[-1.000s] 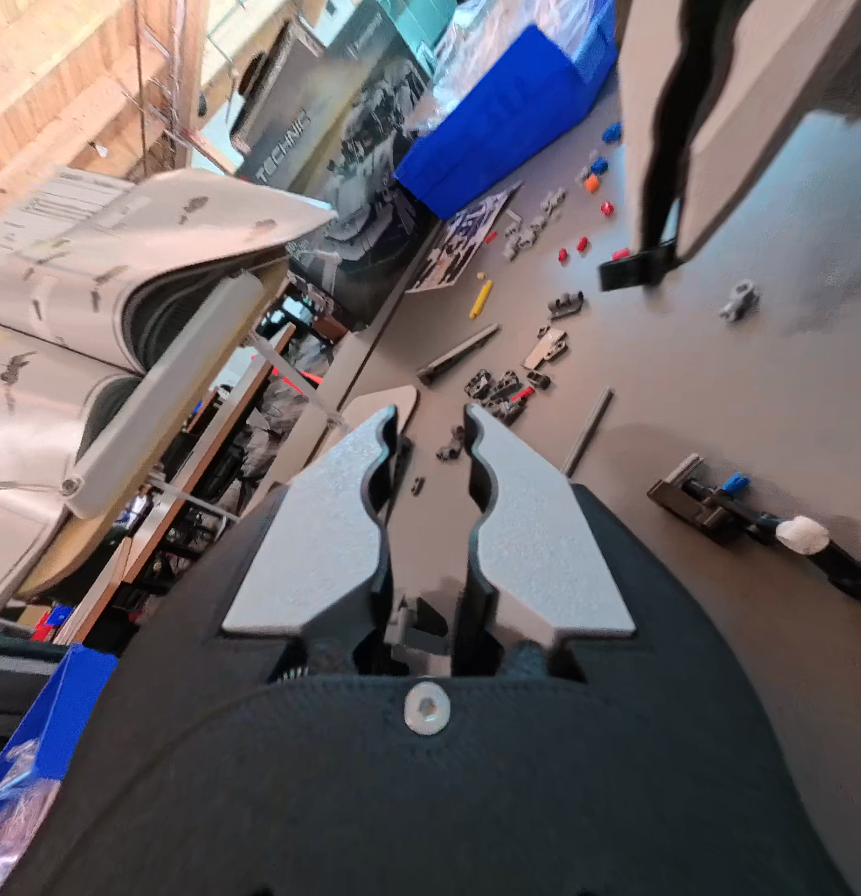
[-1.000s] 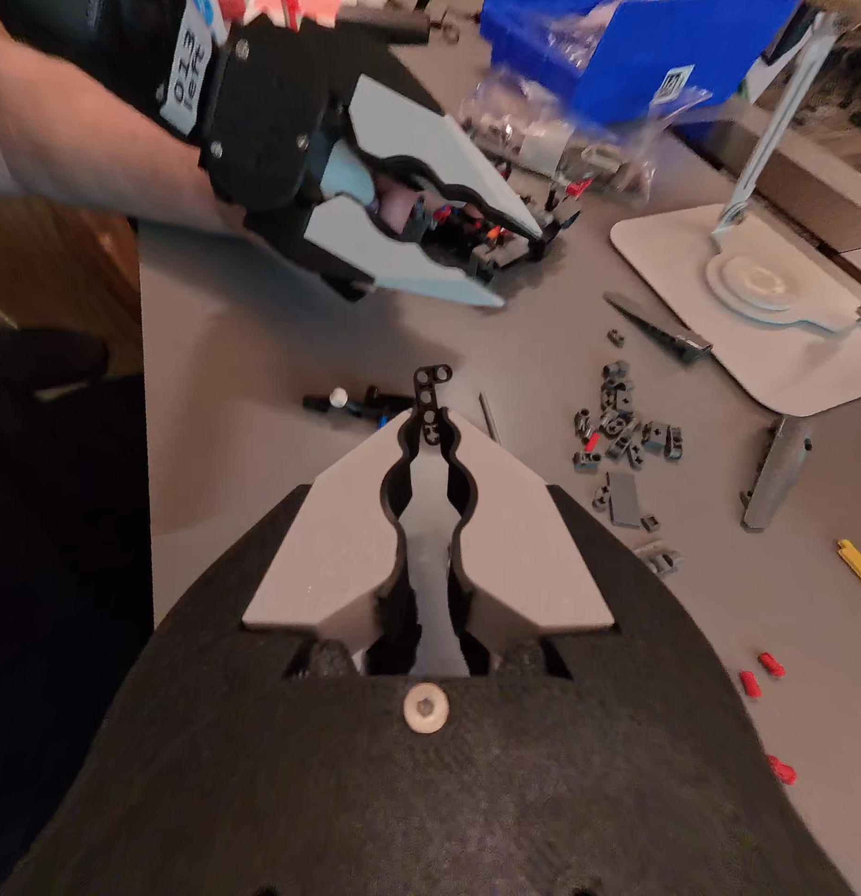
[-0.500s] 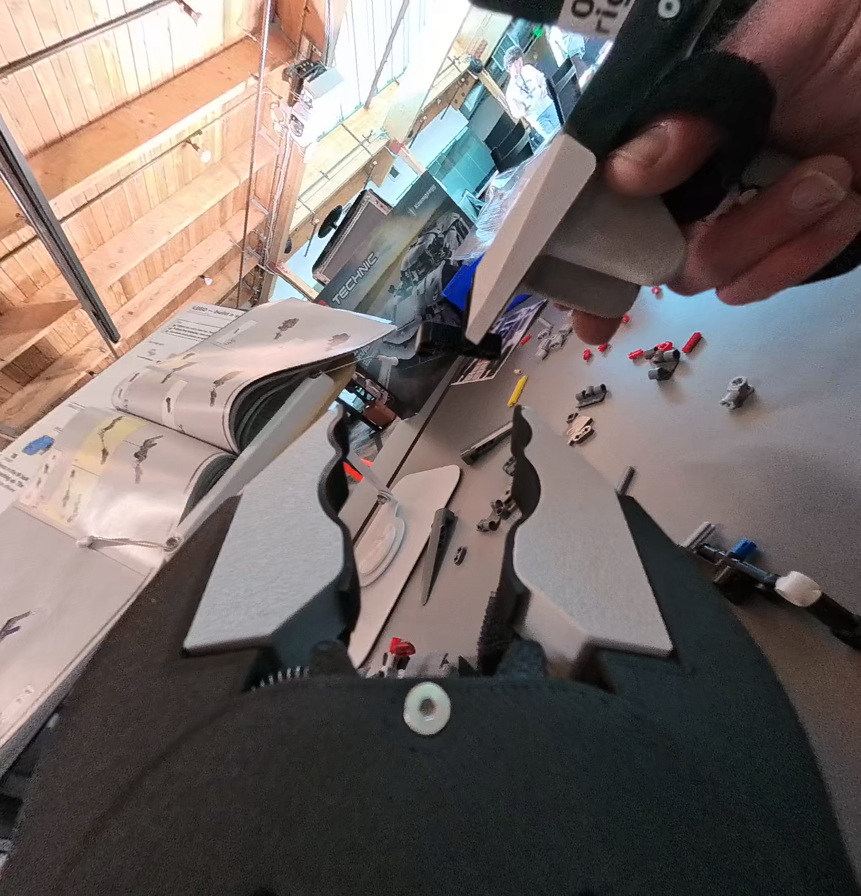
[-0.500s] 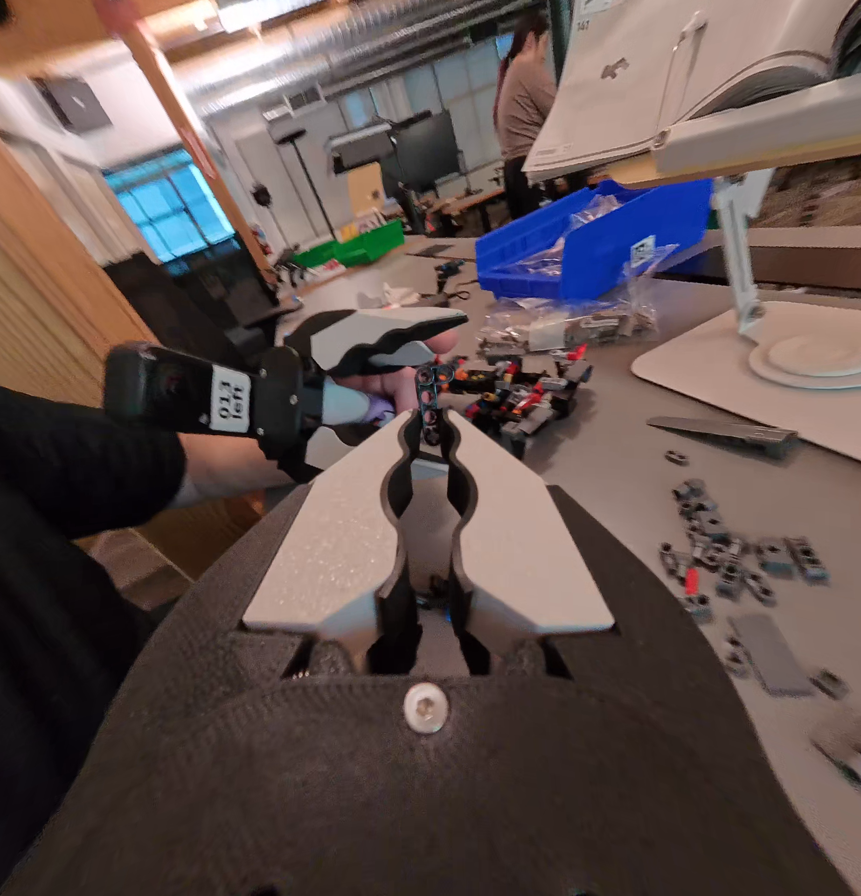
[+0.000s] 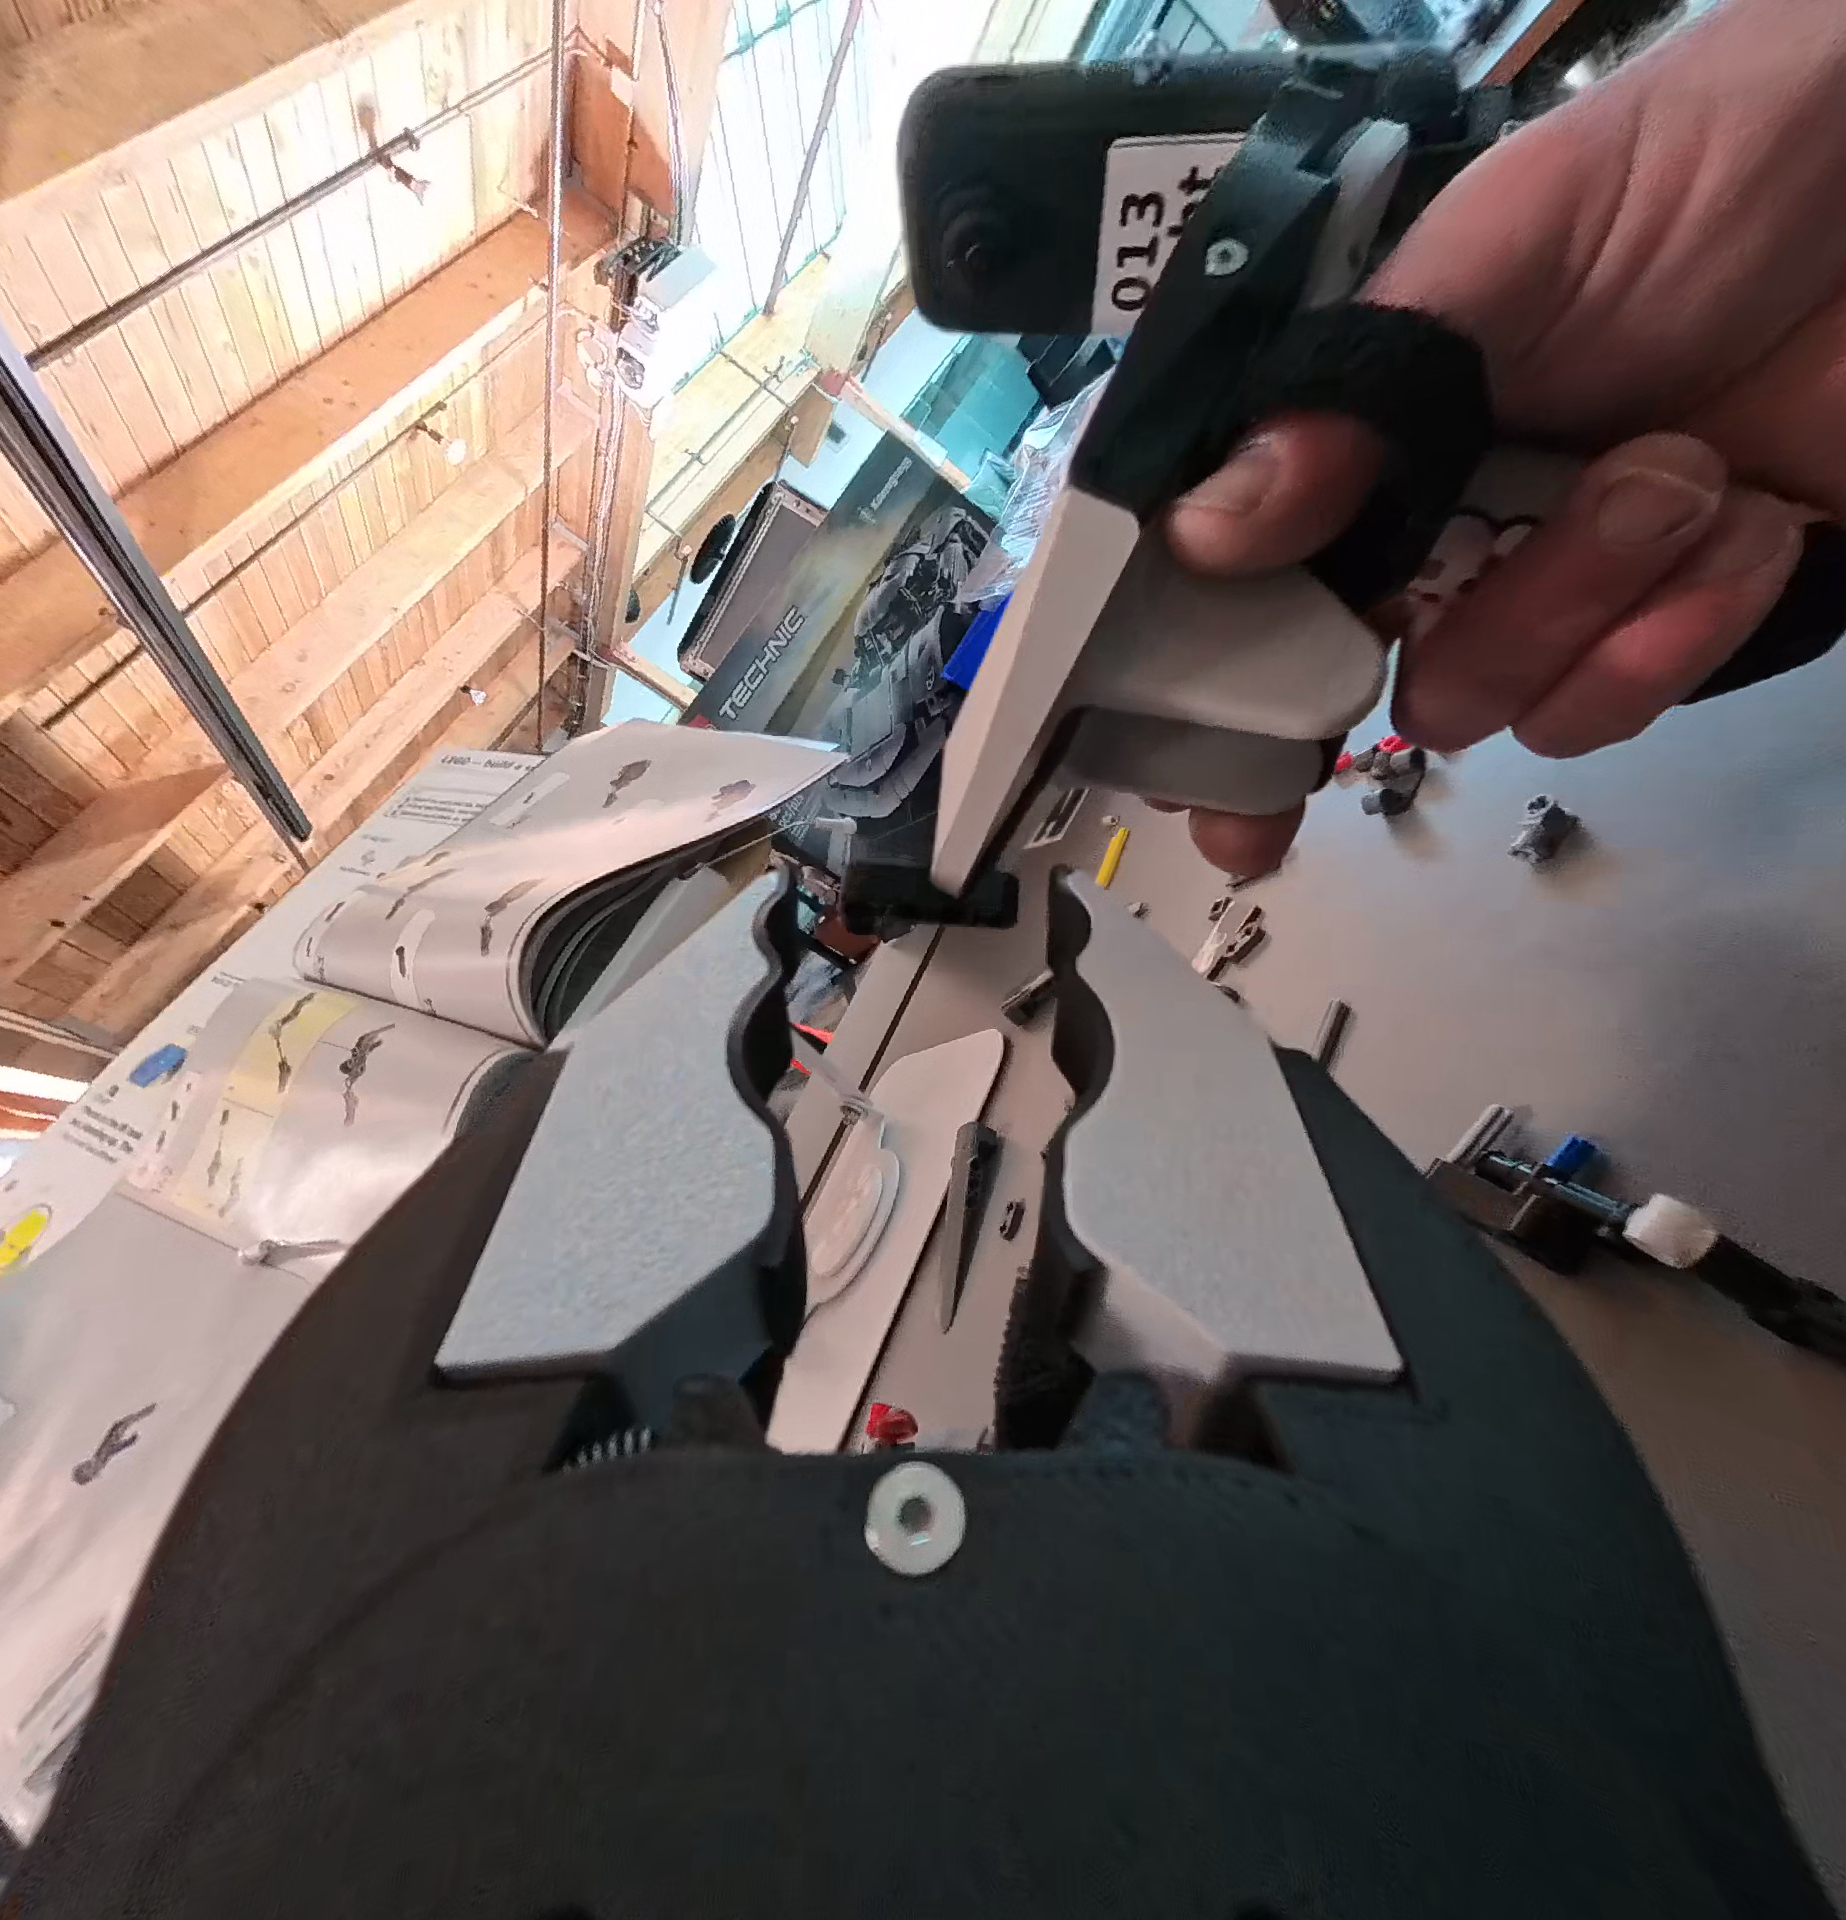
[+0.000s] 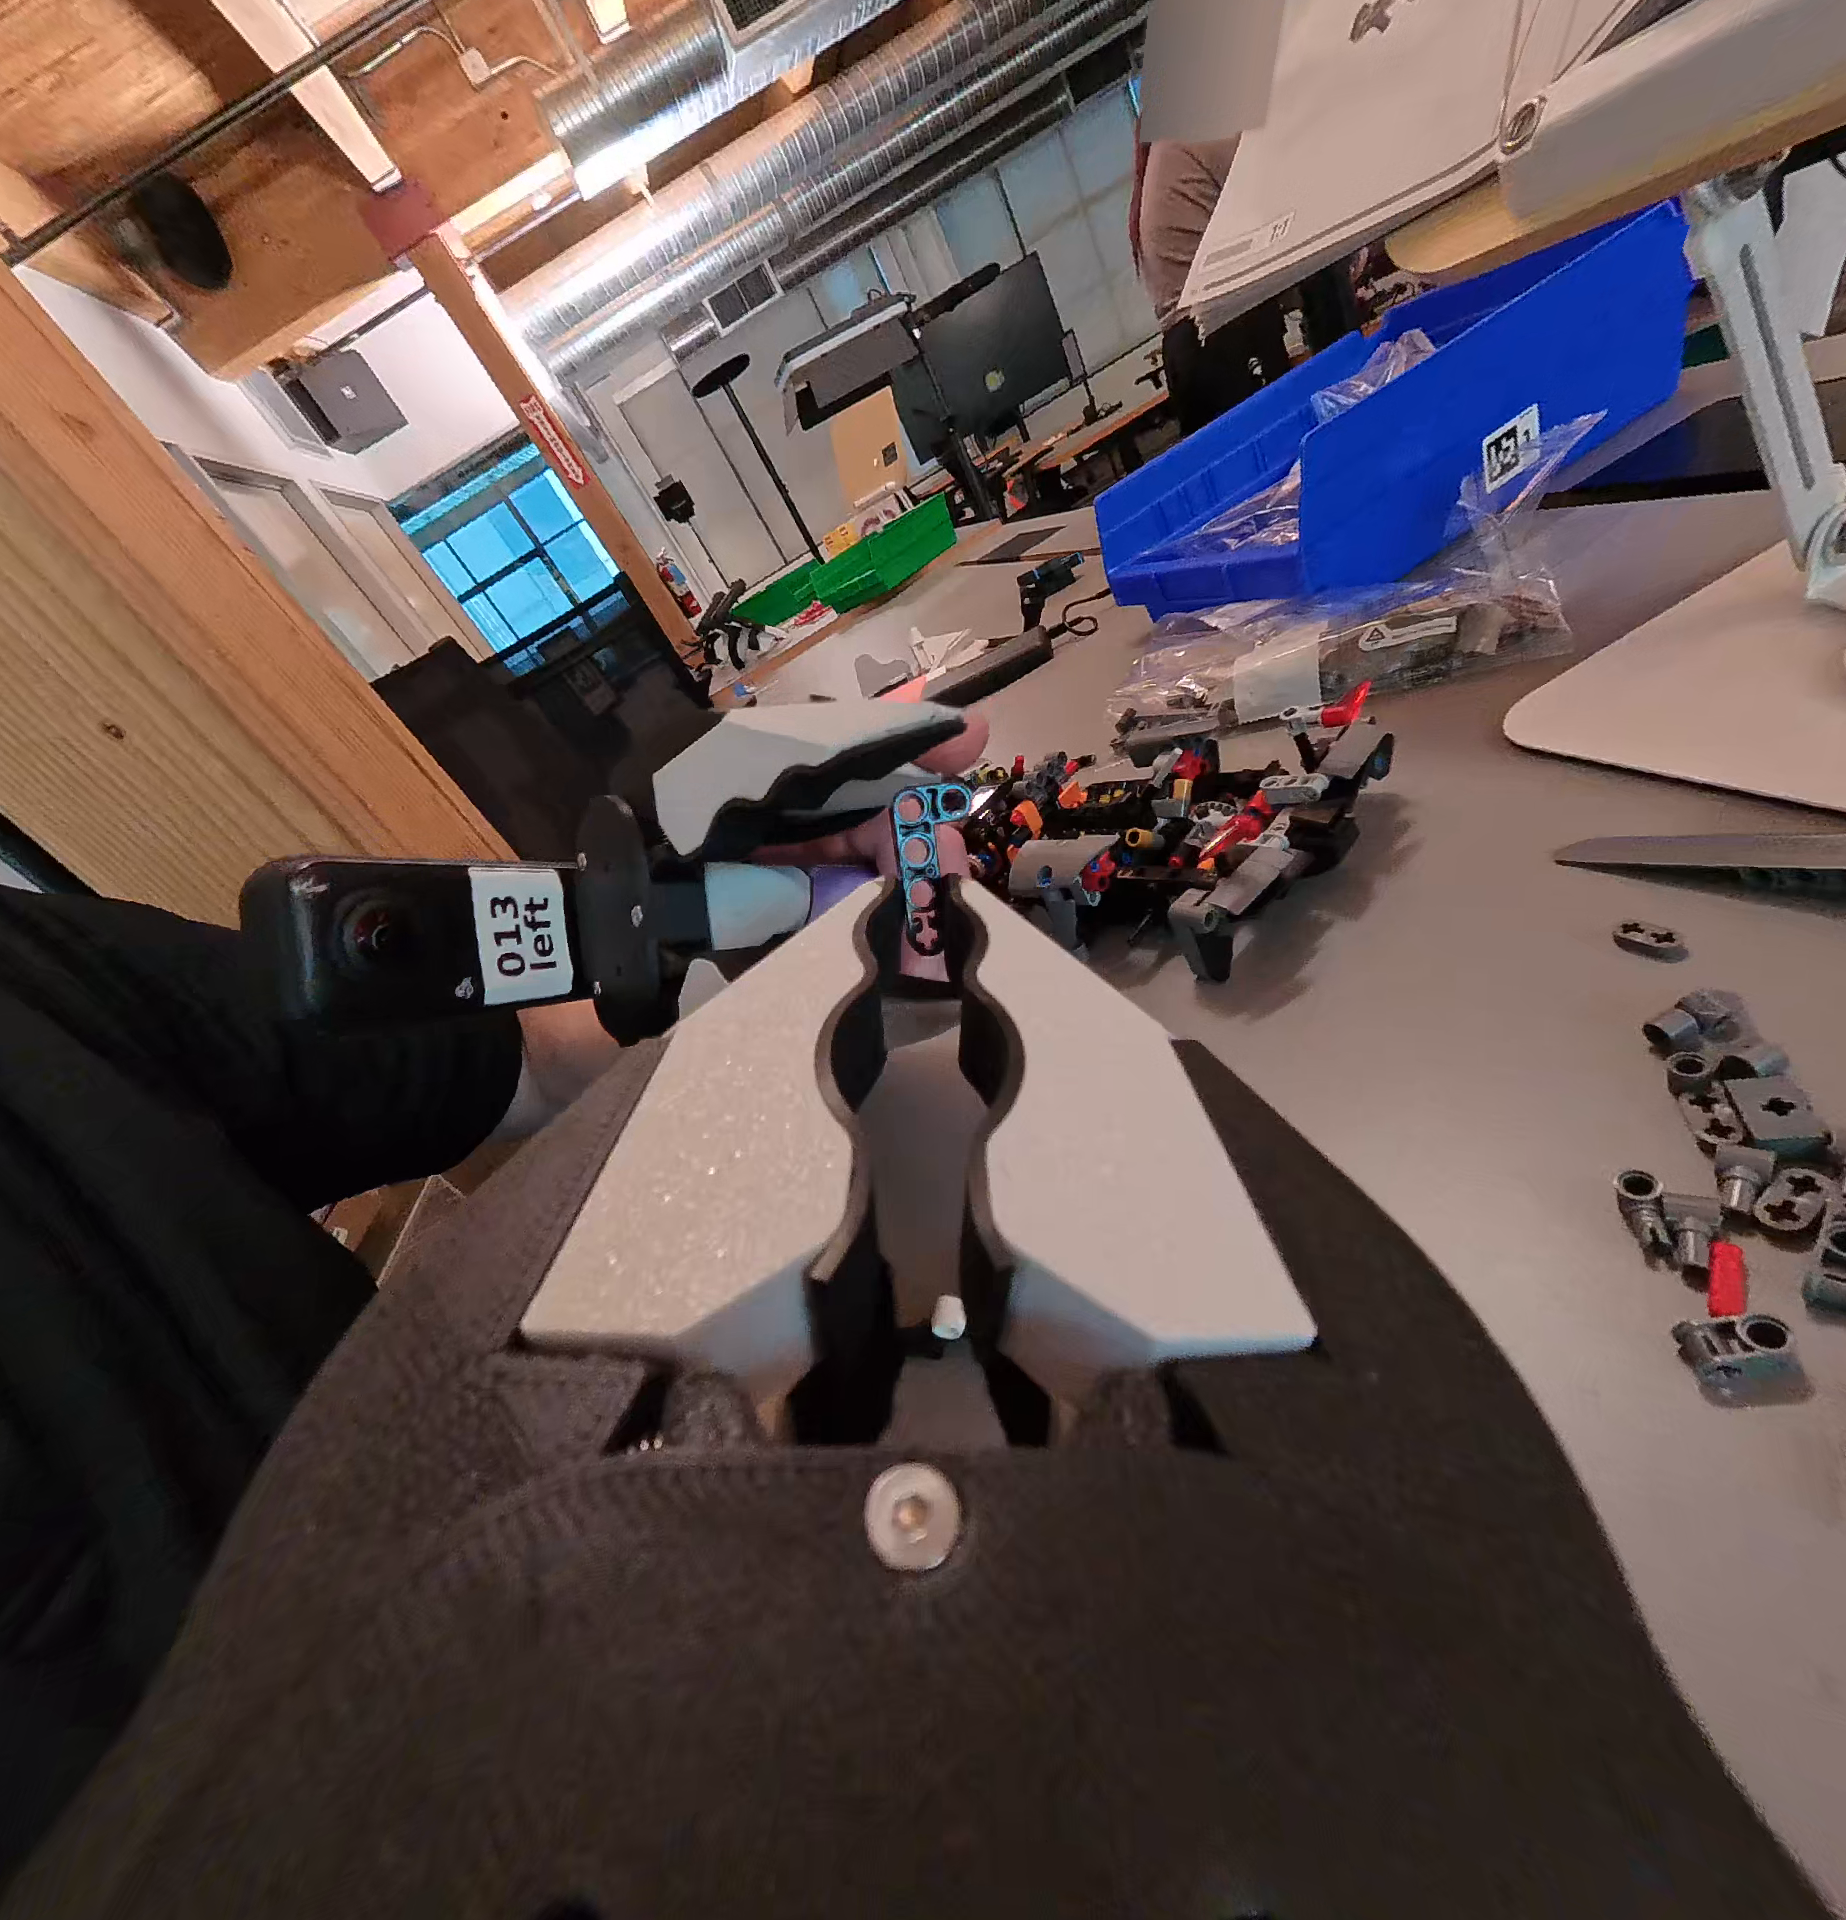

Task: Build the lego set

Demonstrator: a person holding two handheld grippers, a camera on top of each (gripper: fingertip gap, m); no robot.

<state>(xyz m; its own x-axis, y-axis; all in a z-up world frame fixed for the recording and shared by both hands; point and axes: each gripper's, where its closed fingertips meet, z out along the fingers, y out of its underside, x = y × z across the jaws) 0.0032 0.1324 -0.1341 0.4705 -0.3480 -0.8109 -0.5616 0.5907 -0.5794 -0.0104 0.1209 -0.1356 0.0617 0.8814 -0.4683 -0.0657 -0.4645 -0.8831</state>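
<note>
Right gripper (image 6: pixel 921 914) has its jaws nearly closed on a thin black beam with holes (image 6: pixel 924 862), and both pads press on its lower end. The beam stands out past the fingertips, with a short bent end at its top. In the left wrist view the beam (image 5: pixel 934 896) lies just beyond the tips of the left gripper (image 5: pixel 919 914), across the gap between them. The left jaws stand wide apart and do not touch the beam. A hand (image 5: pixel 1584 436) holds the right gripper from above. On the grey counter (image 6: pixel 1418 1039) lie a half-built toy model (image 6: pixel 1189 821), small grey pieces (image 6: pixel 1750 1174) and blue bins (image 6: pixel 1418 468).
</note>
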